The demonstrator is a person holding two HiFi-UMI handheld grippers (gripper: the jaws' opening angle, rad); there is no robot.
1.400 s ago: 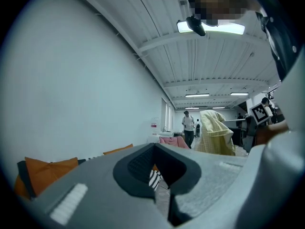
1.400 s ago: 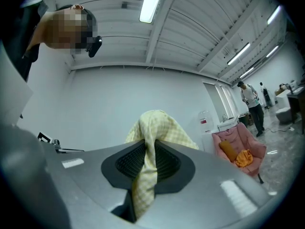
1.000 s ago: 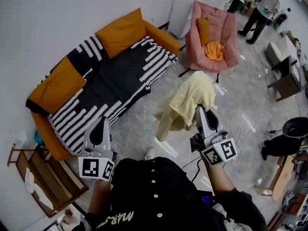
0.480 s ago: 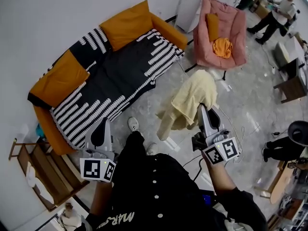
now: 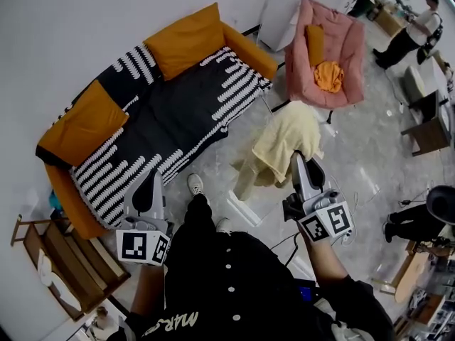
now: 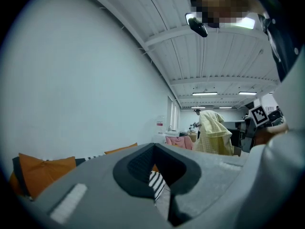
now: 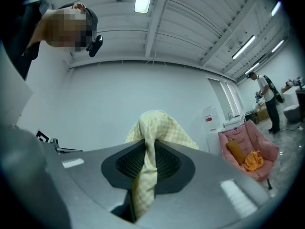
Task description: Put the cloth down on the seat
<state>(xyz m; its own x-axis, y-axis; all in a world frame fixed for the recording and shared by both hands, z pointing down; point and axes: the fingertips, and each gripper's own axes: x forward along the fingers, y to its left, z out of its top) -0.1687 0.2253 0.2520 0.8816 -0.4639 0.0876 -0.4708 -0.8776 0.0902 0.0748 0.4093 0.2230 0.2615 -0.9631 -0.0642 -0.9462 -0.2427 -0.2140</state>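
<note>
View from above of a room with a pale marbled floor (image 5: pixel 355 155). The largest thing is a long orange sofa (image 5: pixel 78 215), set at a slant, with two orange cushions (image 5: pixel 188 41) along its back and a black cover with white stripes (image 5: pixel 167 119) spread over its seat. Past the sofa's right end stands a pink armchair (image 5: pixel 323 48) with a small orange cloth (image 5: pixel 328 75) lying in it. A second person (image 5: pixel 411 30) stands well beyond the sofa, further right than the armchair.

The task's thing, a pale yellow checked cloth (image 5: pixel 284 142), hangs in the air over the floor just off the sofa's front right corner, touching neither seat. The right gripper (image 5: pixel 297 160) holds it: in the right gripper view its jaws are pinched together on a bunched fold of the fabric, which rises above them and trails below. The left gripper (image 5: pixel 151 180) hovers near the sofa's front edge, toward its middle; its jaws are closed together with nothing between them.

The carry looks unfinished. Which seat is meant cannot be told; the sofa is nearest. To do this well, the right gripper should bring the cloth fully over the cushion, lower it until the fabric rests there, and only then release, so no trailing corner slides off to the floor.
</note>
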